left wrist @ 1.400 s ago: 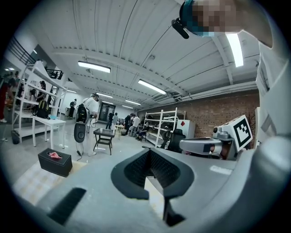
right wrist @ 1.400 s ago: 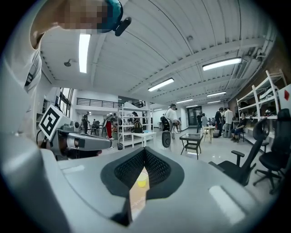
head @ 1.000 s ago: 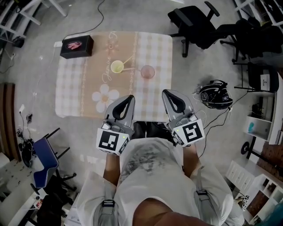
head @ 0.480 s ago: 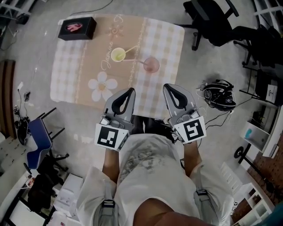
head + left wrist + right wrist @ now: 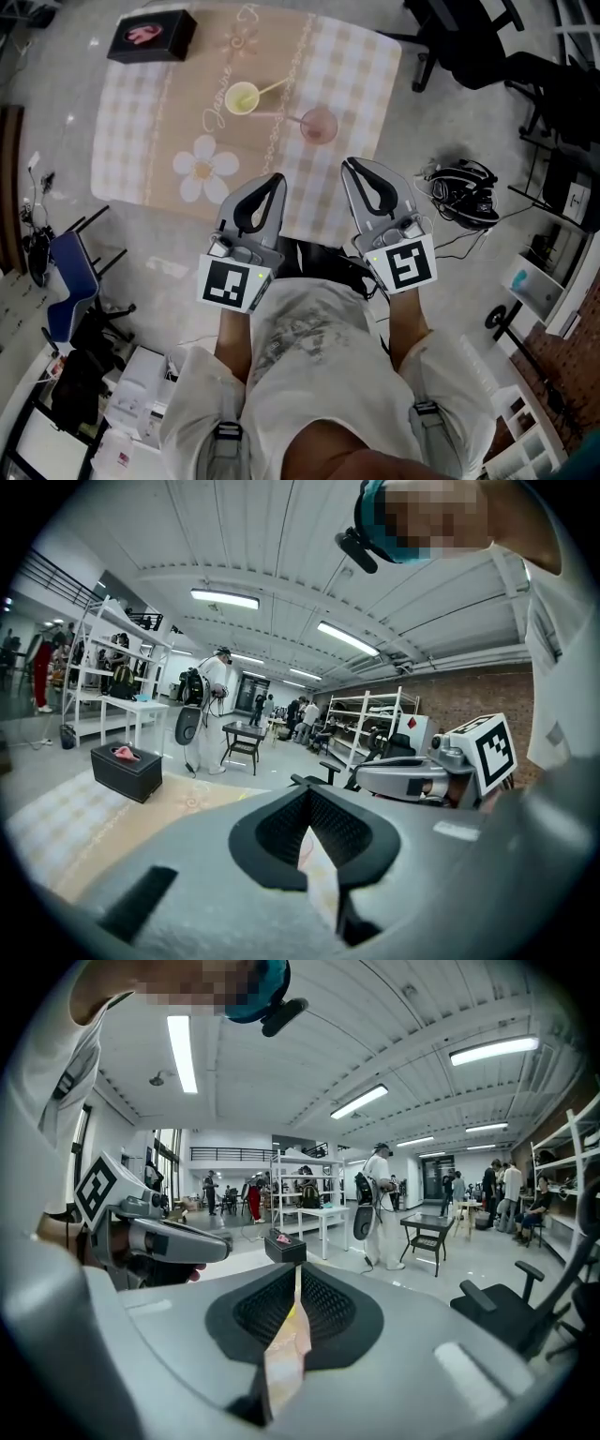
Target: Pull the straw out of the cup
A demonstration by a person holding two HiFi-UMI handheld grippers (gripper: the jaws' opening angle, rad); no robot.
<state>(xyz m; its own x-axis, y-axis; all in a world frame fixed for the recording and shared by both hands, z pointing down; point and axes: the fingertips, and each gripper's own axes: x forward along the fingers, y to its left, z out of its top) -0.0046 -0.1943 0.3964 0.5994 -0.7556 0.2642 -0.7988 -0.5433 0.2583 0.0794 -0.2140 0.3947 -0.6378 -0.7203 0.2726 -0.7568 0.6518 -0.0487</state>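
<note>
Item: my left gripper, grey jaws together, empty. My right gripper, jaws just parting, empty. Well apart from both: round yellow plastic cup holding thin yellow straw, on beige checked table.

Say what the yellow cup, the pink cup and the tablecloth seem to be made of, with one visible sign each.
Yellow cup: probably plastic, opaque and evenly coloured.
Pink cup: likely translucent plastic; the cloth shows faintly through.
Tablecloth: printed fabric or vinyl, checked with a flower; too small to tell which.
</note>
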